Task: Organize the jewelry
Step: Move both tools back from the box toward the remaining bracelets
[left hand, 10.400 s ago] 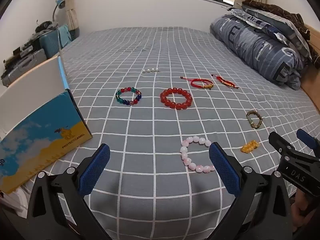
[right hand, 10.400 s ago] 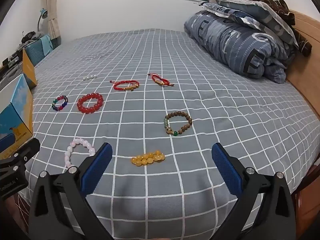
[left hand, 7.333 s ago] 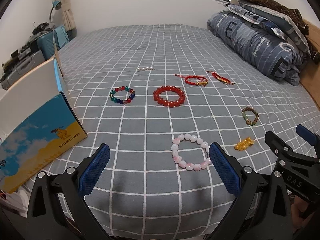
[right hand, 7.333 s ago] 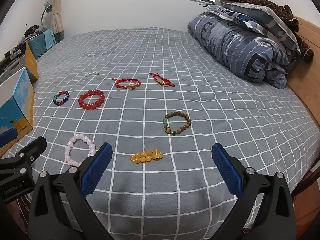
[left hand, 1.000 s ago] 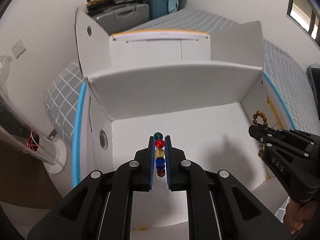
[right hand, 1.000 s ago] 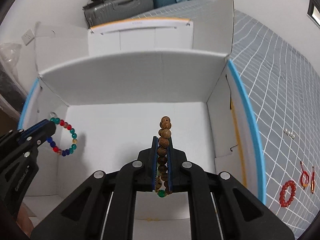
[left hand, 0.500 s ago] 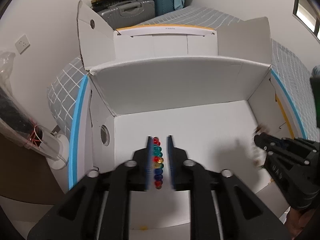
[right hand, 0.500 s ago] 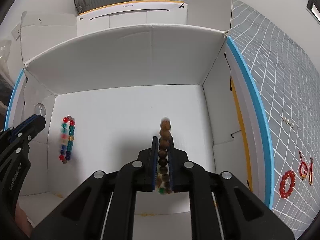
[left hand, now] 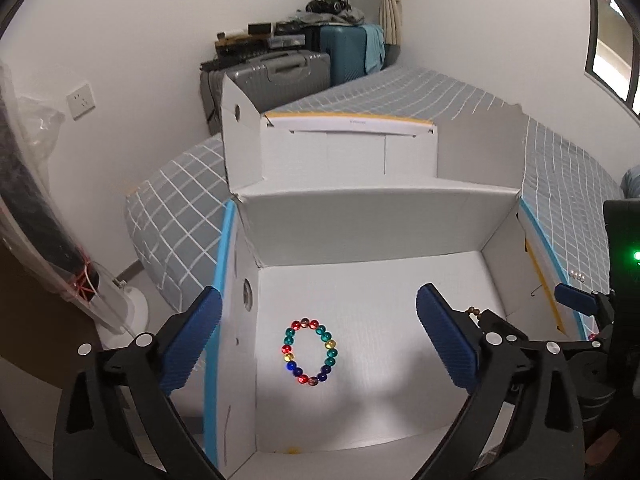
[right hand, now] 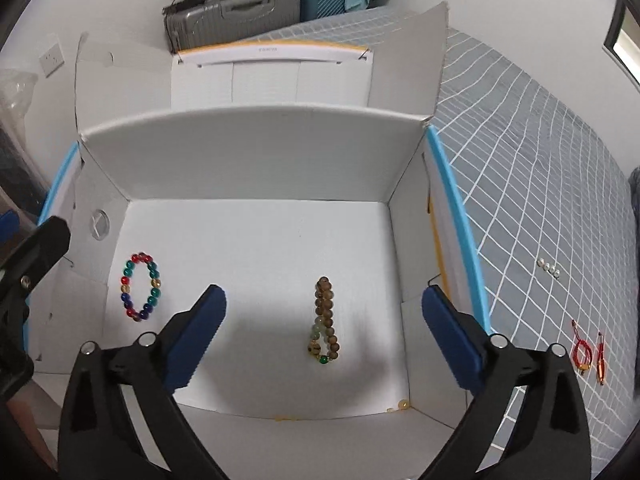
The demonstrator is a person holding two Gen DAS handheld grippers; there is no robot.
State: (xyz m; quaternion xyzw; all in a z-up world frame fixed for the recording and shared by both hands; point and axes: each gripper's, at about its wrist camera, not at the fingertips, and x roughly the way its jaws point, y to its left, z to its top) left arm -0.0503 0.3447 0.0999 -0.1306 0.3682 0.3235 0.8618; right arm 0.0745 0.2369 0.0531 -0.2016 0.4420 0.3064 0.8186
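Observation:
A white cardboard box stands open at the bed's edge. A multicoloured bead bracelet lies on its floor at the left. A brown wooden bead bracelet lies folded on the floor at the right; only a few of its beads show in the left wrist view. My left gripper is open and empty above the coloured bracelet. My right gripper is open and empty above the brown bracelet.
On the grey checked bed right of the box lie two red string bracelets and a short row of pearls. Suitcases stand beyond the box. A wall and a bagged object are at the left.
Both grippers have opened and let go. The coloured bracelet and the brown bracelet dropped from the jaws onto the box floor. Both grippers have risen a little.

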